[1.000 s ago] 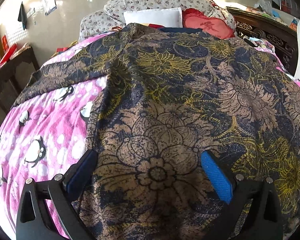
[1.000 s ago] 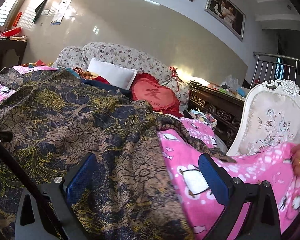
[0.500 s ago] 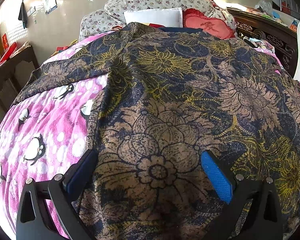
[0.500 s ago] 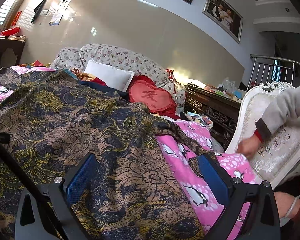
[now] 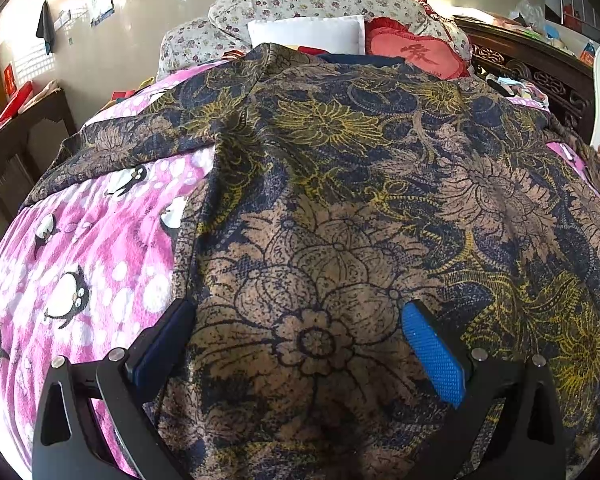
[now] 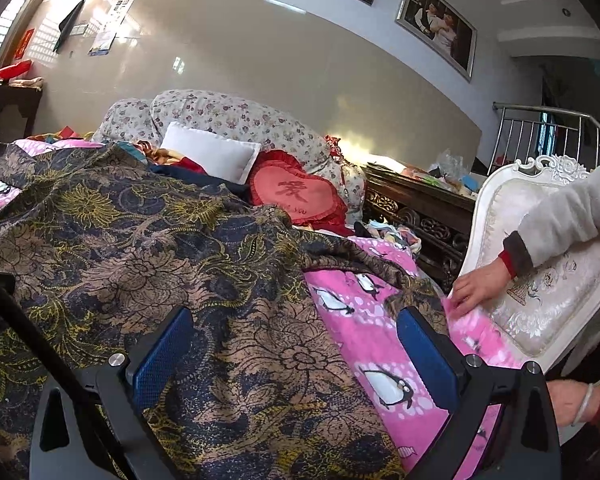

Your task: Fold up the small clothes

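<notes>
In the left wrist view our left gripper (image 5: 295,344) stands wide open with nothing held, and the floral garment (image 5: 340,208) lies spread over the pink penguin blanket (image 5: 91,248), running between and ahead of the fingers (image 5: 432,356); it looks thin, light and limp, so we would pinch it at an edge. In the right wrist view our right gripper (image 6: 300,356) also gapes empty, the garment's border under the left-side finger and its sleeve, probably, ahead of the other, near a hand (image 6: 476,290).

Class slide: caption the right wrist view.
Open right gripper over dark floral-print garment on pink penguin blanket.
</notes>
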{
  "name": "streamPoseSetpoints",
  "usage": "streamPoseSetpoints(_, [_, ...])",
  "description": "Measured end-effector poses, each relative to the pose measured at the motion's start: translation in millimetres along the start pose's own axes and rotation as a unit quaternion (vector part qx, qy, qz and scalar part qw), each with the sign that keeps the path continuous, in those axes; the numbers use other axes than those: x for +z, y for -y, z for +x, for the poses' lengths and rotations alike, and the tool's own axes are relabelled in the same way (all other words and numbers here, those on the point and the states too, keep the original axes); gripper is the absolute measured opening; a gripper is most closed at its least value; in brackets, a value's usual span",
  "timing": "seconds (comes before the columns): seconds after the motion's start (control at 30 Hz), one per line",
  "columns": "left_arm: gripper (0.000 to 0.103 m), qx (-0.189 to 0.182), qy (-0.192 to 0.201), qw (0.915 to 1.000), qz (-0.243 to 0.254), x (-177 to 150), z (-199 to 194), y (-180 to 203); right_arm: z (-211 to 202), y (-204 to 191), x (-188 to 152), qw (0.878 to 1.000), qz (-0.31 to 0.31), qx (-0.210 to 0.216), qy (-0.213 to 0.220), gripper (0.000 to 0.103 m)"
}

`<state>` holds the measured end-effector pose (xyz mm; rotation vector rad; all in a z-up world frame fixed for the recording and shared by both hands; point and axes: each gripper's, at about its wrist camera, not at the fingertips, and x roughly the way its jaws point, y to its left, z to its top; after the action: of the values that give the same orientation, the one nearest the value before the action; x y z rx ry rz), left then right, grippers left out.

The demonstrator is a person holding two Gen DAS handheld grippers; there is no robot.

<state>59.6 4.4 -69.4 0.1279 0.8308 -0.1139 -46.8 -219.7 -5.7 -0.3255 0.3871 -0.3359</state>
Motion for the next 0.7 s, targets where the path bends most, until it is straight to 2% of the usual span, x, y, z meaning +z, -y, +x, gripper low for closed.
streamPoseSetpoints(0.7, [0.103, -0.002, 0.000, 1.0000, -0.002, 0.6, -0.2, -1.5, -0.1, 0.4, 1.0, 1.000, 0.002, 0.000, 0.001, 0.103])
